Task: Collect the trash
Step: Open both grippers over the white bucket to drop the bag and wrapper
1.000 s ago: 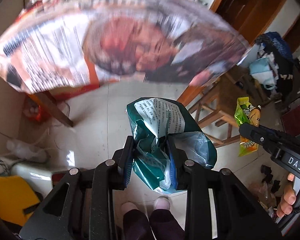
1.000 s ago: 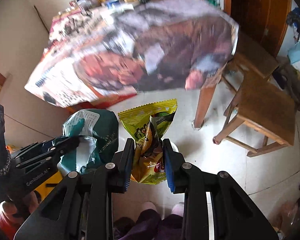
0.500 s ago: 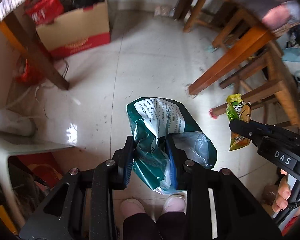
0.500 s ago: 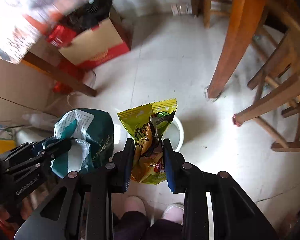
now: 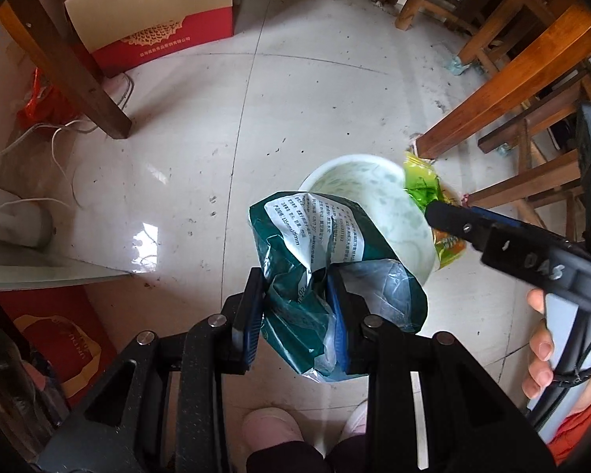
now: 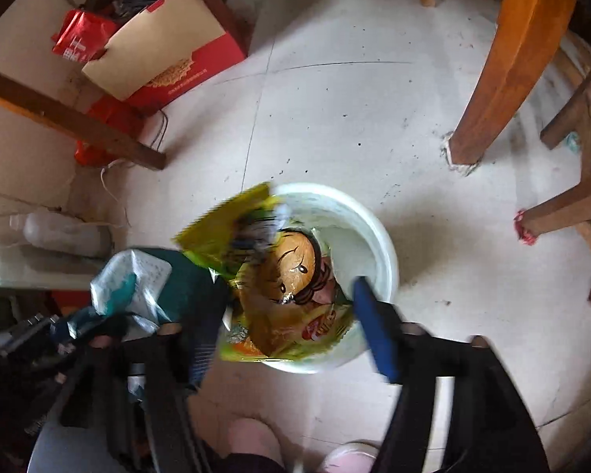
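The white bin (image 6: 378, 232) on the floor (image 6: 335, 118), absent from both views a second ago when the newspaper-covered desk filled them, now sits below both tools. The green packet (image 5: 315, 244) stays pinched in the left tool (image 5: 295, 315), at the bin's 7 o'clock rim. The right tool (image 6: 287, 315) is opening: the yellow snack wrapper (image 6: 291, 276), a second ago clamped, lies loose over the bin, so its drop seems underway.
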{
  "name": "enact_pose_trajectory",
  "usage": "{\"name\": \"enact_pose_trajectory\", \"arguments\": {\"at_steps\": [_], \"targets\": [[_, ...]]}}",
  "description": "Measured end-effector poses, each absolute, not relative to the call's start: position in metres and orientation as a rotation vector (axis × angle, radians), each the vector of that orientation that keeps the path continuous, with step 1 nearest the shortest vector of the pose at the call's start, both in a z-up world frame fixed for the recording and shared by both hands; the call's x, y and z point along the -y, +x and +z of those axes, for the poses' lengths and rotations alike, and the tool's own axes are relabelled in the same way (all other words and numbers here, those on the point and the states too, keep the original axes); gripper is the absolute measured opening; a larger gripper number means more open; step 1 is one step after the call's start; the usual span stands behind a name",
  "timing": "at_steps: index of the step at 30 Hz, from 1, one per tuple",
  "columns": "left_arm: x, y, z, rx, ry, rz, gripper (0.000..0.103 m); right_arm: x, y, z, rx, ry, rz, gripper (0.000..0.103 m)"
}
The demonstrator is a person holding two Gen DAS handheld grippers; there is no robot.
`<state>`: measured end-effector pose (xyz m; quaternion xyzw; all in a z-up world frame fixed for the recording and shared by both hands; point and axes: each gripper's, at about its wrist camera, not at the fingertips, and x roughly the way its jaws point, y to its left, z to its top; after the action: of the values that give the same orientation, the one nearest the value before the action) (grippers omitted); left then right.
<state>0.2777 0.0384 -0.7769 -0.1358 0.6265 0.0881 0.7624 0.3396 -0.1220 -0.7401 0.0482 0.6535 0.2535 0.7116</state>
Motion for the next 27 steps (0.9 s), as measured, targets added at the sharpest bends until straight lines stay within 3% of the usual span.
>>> {"name": "enact_pose_trajectory", "arguments": {"at_steps": [11, 14, 17, 27], "targets": [[-0.015, 0.309, -0.794, -1.384, -0.333, 0.126, 0.031, 0.142, 0.345, -0.726, -1.458, 0.071, 0.516, 0.071], [-0.006, 0.321, -0.793, -1.425, -0.318, 0.112, 0.043, 0.144, 0.345, -0.713, -1.425, 0.011, 0.5, 0.071], [-0.003, 0.329, -0.784, -1.459, -0.321, 0.102, 0.044, 0.146, 0.344, -0.7, -1.429, 0.001, 0.504, 0.071], [-0.007, 0.321, -0.686, -1.432, -0.261, 0.108, 0.044, 0.153, 0.342, -0.62, -1.416, 0.036, 0.51, 0.071]]}}
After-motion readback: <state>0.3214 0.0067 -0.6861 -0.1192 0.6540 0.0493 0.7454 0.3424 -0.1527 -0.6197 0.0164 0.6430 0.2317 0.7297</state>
